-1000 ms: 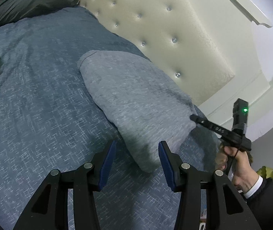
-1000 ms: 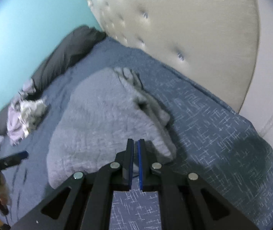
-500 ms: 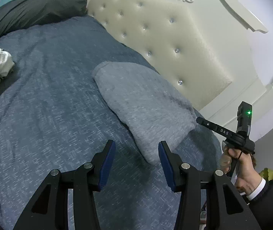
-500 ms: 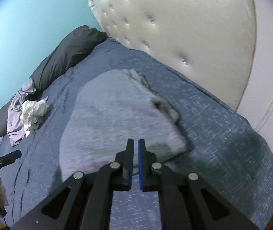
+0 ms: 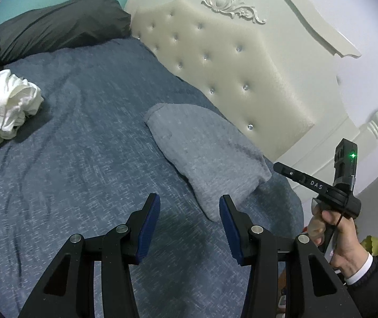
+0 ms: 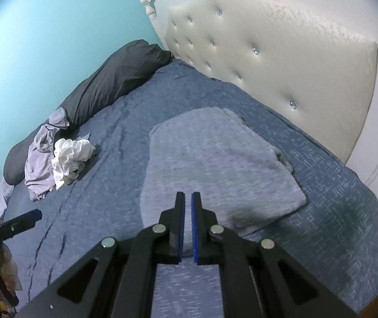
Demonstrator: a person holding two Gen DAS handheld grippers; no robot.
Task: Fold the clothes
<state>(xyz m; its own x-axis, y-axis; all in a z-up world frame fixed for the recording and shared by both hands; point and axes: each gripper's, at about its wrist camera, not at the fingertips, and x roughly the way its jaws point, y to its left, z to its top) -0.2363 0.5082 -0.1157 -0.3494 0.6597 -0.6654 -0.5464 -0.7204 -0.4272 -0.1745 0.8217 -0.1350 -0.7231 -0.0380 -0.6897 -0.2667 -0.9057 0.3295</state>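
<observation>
Folding looks finished on the grey garment (image 6: 215, 164), which lies as a flat, squared bundle on the blue bedspread (image 5: 69, 172), near the tufted headboard (image 5: 228, 79) at the bed's right side. Neither tool touches it: the left gripper (image 5: 190, 228) hangs over the cover just short of the bundle's near corner, its jaws standing apart with nothing between them, while the right gripper (image 6: 186, 222) hovers above the bundle's near edge with its blue pads together and empty. I'd judge the next move is a reach to the far left, where a crumpled white garment (image 5: 5, 106) and a lilac one (image 6: 40, 159) wait beside the dark pillow (image 5: 56, 31). How neat the grey bundle's layers are cannot be made out, and its edge nearest the headboard looks rumpled.
</observation>
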